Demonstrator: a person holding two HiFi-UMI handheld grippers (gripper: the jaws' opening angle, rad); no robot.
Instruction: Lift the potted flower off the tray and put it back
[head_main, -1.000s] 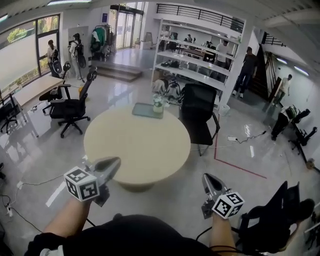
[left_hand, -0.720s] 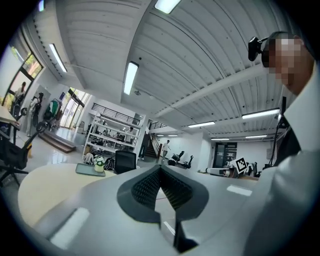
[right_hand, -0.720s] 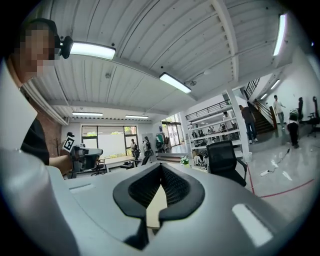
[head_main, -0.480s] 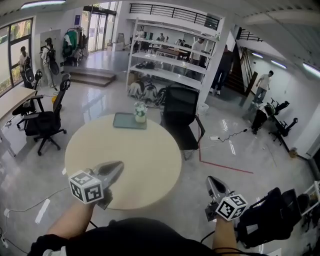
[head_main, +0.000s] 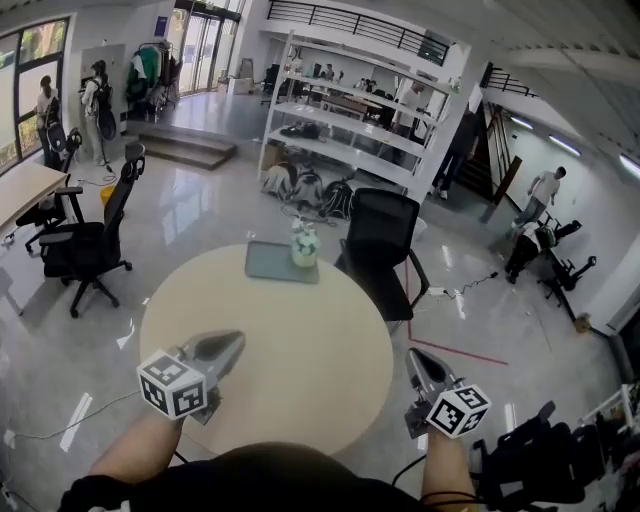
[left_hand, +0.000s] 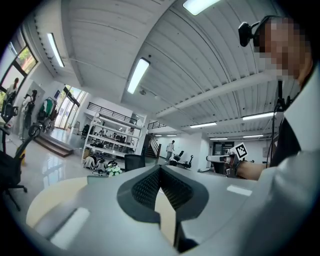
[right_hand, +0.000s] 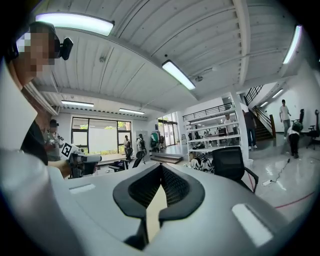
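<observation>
The potted flower (head_main: 304, 245) stands on the right end of the grey tray (head_main: 268, 262), at the far edge of the round table (head_main: 300, 350), just above the frame's centre. The left gripper (head_main: 236, 340) at lower left and the right gripper (head_main: 414, 354) at lower right both have their jaws pressed together on nothing, well apart from the flower.

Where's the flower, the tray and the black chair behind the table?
potted flower (head_main: 304, 241), head view, on its blooms.
tray (head_main: 267, 262), head view, on its bare left part.
black chair (head_main: 385, 232), head view, on its backrest.
</observation>
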